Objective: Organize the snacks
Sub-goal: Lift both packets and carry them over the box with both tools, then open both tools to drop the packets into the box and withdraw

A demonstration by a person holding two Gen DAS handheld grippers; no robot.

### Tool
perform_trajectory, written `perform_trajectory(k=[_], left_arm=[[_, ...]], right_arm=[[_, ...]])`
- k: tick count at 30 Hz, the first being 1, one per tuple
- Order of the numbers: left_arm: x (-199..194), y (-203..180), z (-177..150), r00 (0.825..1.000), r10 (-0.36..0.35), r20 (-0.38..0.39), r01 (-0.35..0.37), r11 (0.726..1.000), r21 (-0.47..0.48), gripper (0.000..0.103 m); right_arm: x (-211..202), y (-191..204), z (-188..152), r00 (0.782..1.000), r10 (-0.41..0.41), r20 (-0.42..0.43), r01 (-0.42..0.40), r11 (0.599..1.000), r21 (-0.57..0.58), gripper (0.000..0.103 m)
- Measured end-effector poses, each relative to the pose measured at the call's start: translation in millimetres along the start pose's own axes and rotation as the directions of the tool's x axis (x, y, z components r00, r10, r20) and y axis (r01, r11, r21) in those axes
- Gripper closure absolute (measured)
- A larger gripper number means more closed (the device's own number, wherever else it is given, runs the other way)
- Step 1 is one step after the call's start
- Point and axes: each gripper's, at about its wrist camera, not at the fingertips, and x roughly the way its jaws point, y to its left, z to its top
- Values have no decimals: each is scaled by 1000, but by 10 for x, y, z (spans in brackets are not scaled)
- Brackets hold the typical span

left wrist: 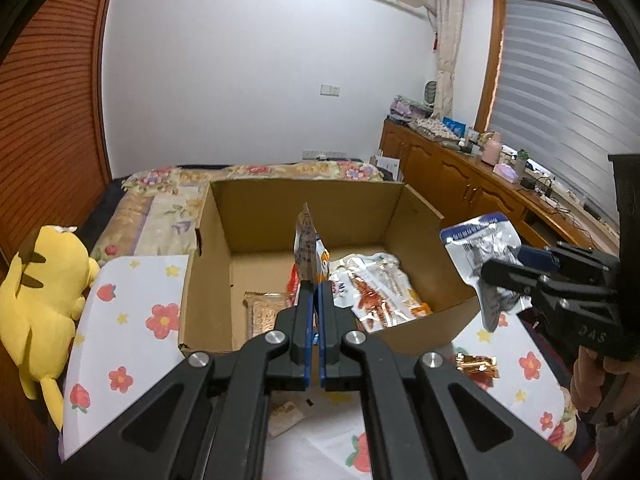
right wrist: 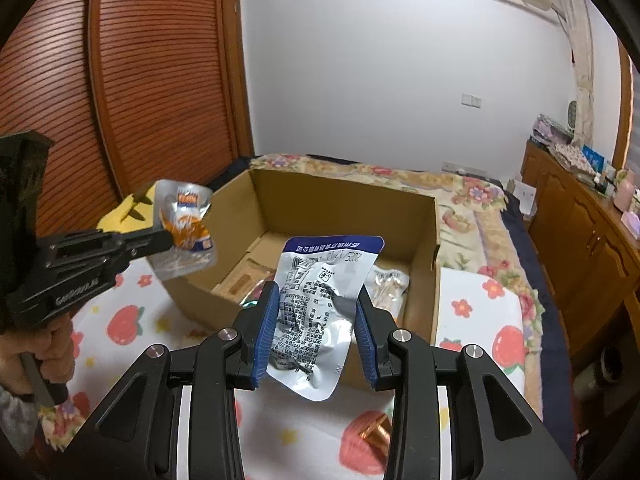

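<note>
An open cardboard box (left wrist: 212, 248) stands on the flowered cloth, also in the right wrist view (right wrist: 424, 280). My left gripper (left wrist: 318, 300) is shut on an orange and silver snack packet (left wrist: 310, 248), held upright above the box's near edge; the same packet shows in the right wrist view (right wrist: 186, 224). My right gripper (right wrist: 316, 320) is shut on a silver and blue snack pouch (right wrist: 316, 304), held in front of the box's near wall. The pouch shows at the box's right corner in the left wrist view (left wrist: 480, 248). Snack packs (left wrist: 376, 288) lie inside the box.
A yellow plush toy (left wrist: 44, 288) lies left of the box. A small orange wrapped snack (left wrist: 478, 364) and a copper-coloured one (right wrist: 374, 432) lie on the cloth (left wrist: 132, 320). A flat packet (left wrist: 286, 412) lies under my left gripper. Wooden cabinets (left wrist: 460, 176) line the right wall.
</note>
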Motion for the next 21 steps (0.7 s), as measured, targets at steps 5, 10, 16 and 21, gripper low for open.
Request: perform_trajectory(k=[5, 10, 16, 21], left_arm=[[99, 91, -10, 1000, 0, -18, 0, 1000, -8, 103], [103, 99, -14, 1000, -4, -20, 4, 1000, -16, 103], [125, 99, -11, 1000, 1, -18, -1, 1000, -17, 103], [137, 91, -51, 1000, 17, -26, -17, 1000, -7, 93]], right_arm=[[251, 39, 68, 999, -29, -36, 29, 1000, -7, 68], [371, 59, 56, 998, -40, -58, 40, 999, -2, 68], [473, -13, 94, 996, -41, -73, 44, 998, 34, 68], [560, -134, 108, 995, -29, -94, 38, 995, 90, 72]])
